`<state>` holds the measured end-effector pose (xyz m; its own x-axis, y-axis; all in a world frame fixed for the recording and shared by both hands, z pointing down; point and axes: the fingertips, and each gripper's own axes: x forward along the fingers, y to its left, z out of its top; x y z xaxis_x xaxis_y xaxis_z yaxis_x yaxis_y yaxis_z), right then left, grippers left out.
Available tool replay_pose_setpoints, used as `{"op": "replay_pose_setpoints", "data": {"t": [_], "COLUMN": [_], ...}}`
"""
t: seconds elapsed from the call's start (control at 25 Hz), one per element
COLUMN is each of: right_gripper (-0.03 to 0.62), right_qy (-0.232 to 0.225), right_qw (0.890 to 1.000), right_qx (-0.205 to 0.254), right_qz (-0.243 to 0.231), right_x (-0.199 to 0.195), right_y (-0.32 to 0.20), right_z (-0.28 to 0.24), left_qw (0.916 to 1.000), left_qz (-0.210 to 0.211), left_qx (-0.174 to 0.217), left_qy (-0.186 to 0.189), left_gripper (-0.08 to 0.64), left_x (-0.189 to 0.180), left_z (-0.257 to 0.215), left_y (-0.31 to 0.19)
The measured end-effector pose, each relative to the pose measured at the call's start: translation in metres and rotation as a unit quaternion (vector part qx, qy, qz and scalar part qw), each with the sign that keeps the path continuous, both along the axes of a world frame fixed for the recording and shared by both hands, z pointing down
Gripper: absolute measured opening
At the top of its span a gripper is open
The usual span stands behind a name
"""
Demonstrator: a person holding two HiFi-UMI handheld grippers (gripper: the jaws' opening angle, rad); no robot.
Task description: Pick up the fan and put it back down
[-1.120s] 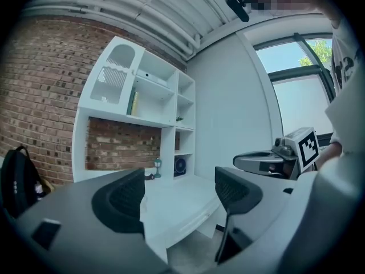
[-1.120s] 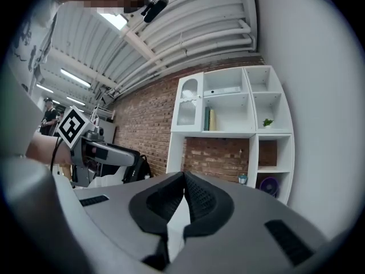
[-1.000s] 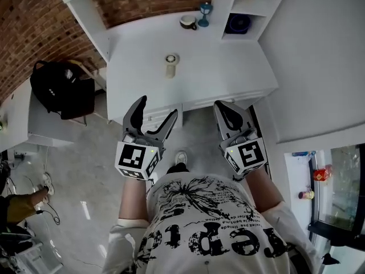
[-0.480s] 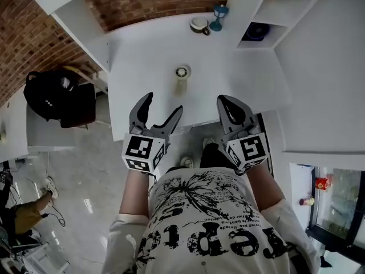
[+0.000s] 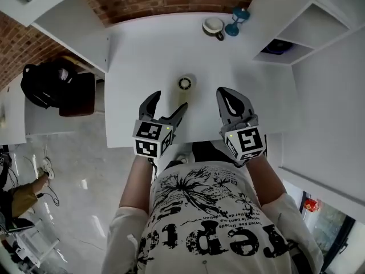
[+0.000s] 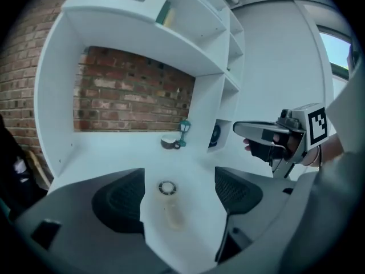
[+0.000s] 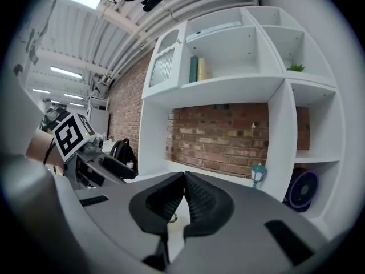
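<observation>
Moved forward, the spread left gripper (image 5: pixel 169 101) frames the probably light, stiff handheld fan (image 5: pixel 183 89) near the desk's (image 5: pixel 131 56) front edge, best pinched at its handle; the right gripper (image 5: pixel 228 96) is pressed together.

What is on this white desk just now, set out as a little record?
Fan: small cream round-headed fan on the white desk, untouched
Left gripper: open, aimed at the fan, short of it
Right gripper: shut, empty, to the fan's right
Back of desk: pale mug beside teal lantern ornament
Left of desk: black backpack
</observation>
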<state>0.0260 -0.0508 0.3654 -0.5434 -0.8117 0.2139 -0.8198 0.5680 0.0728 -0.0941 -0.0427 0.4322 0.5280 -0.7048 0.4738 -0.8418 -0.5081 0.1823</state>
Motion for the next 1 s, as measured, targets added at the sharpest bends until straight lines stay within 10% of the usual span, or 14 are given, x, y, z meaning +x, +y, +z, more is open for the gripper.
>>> {"op": "replay_pose_setpoints", "data": {"t": [0.36,1.0], "right_gripper": [0.014,0.014], "right_qy": [0.012,0.007], "right_qw": [0.998,0.993], "right_qx": [-0.038,-0.098], "right_qz": [-0.041,-0.067], "right_x": [0.016,0.039], "right_y": [-0.082,-0.129], "right_z": [0.053,0.109], "left_qw": [0.9888,0.9649], "left_qz": [-0.037,-0.054], "left_qx": [-0.12,-0.217], "left_qy": [-0.08,-0.138], "left_gripper": [0.37,0.371], "left_x": [0.035,0.046], "left_z": [0.104,0.186], "left_y": [-0.072,-0.11]}}
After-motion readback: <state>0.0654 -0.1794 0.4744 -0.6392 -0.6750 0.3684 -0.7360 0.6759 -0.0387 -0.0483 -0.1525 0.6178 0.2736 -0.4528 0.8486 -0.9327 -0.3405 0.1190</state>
